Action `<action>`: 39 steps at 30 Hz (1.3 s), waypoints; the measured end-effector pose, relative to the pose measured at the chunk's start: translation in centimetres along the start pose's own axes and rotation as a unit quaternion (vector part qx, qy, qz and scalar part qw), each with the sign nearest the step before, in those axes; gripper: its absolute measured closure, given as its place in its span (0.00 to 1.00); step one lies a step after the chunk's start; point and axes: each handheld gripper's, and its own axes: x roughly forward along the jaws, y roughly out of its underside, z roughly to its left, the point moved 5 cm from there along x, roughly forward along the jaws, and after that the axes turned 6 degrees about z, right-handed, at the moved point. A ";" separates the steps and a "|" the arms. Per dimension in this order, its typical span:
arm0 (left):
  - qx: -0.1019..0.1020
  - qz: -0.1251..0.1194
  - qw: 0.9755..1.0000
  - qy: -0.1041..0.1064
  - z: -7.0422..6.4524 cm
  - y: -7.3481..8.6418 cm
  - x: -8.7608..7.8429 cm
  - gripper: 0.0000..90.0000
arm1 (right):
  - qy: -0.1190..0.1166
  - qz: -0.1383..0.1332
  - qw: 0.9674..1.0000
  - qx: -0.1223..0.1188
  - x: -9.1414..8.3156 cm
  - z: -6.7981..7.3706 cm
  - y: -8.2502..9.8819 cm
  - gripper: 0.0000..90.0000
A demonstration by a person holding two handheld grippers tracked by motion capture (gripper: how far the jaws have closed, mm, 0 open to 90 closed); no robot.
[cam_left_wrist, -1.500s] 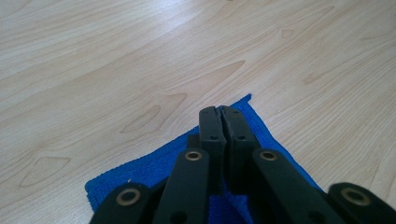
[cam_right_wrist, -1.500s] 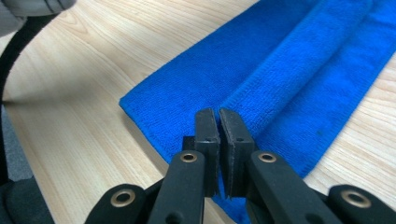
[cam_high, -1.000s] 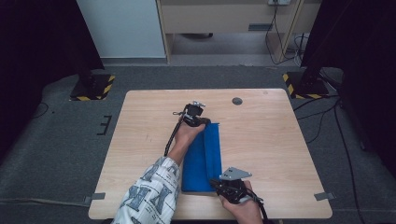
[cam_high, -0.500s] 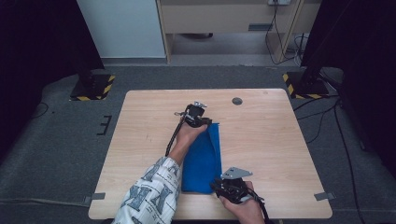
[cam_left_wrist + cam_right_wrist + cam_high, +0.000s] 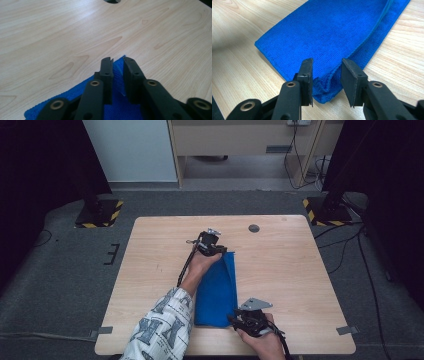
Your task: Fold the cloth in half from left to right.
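A blue towel (image 5: 217,290) lies folded into a long strip on the wooden table (image 5: 295,270). My left gripper (image 5: 223,252) rests at the strip's far corner. In the left gripper view its jaws (image 5: 117,60) stand a narrow gap apart with the towel (image 5: 62,101) corner loose between them, and they have just been closing a little. My right gripper (image 5: 235,320) sits at the near right corner. Its jaws (image 5: 327,63) have just been opening and stand apart on either side of the towel's (image 5: 332,30) folded corner, without pressing it.
A round dark cable hole (image 5: 254,228) lies in the tabletop beyond the towel, also seen in the left gripper view (image 5: 111,1). A patterned sleeve (image 5: 162,325) crosses the near left of the table. Bare wood lies left and right of the towel.
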 end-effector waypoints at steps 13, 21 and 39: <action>0.008 -0.032 0.999 0.005 -0.1 -0.5 -0.5 0.66 | 0.008 -0.011 1.000 -0.007 -0.4 -0.8 -1.0 0.37; 0.010 -0.038 0.999 0.014 0.2 -0.5 -1.1 0.53 | 0.009 -0.004 1.000 -0.010 0.1 -1.8 -1.9 0.29; 0.047 -0.020 0.998 0.022 0.4 0.1 -4.4 0.22 | 0.024 -0.006 1.000 0.000 1.2 -5.4 -4.9 0.18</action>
